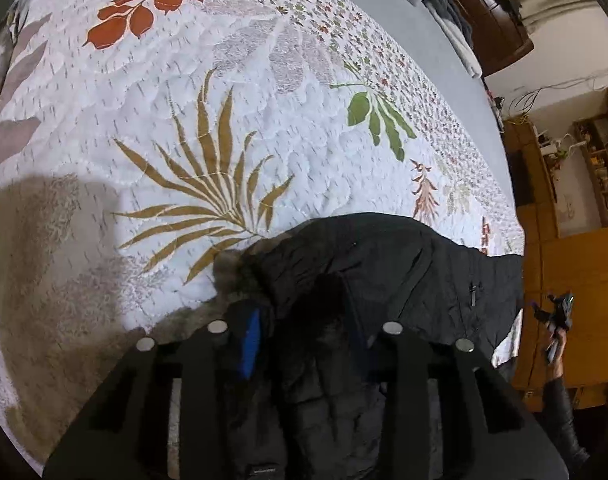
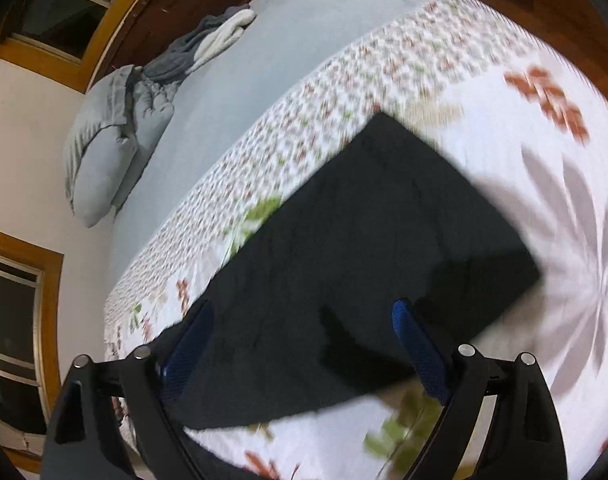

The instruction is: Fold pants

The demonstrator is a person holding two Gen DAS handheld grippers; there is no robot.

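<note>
Black pants point(image 1: 403, 264) lie on a white quilt printed with leaves point(image 1: 224, 100), near the bed's edge. In the left wrist view my left gripper point(image 1: 307, 320) points down into them. A bunched fold of the black fabric fills the gap between its fingers, the blue left pad point(image 1: 250, 344) presses against it, and the other pad is hidden by cloth. In the blurred right wrist view the pants point(image 2: 363, 220) form a flat dark rectangle on the quilt point(image 2: 503, 140). My right gripper point(image 2: 304, 306) hovers over their near end with both blue pads wide apart and nothing between them.
Beyond the quilt is bare grey-blue sheet point(image 2: 264, 48) with grey pillows point(image 2: 104, 152) and a heap of grey and white cloth point(image 2: 208, 40). Wooden shelves point(image 1: 595, 160) stand past the bed's edge. A person's dark sleeve point(image 1: 559, 412) shows at the right.
</note>
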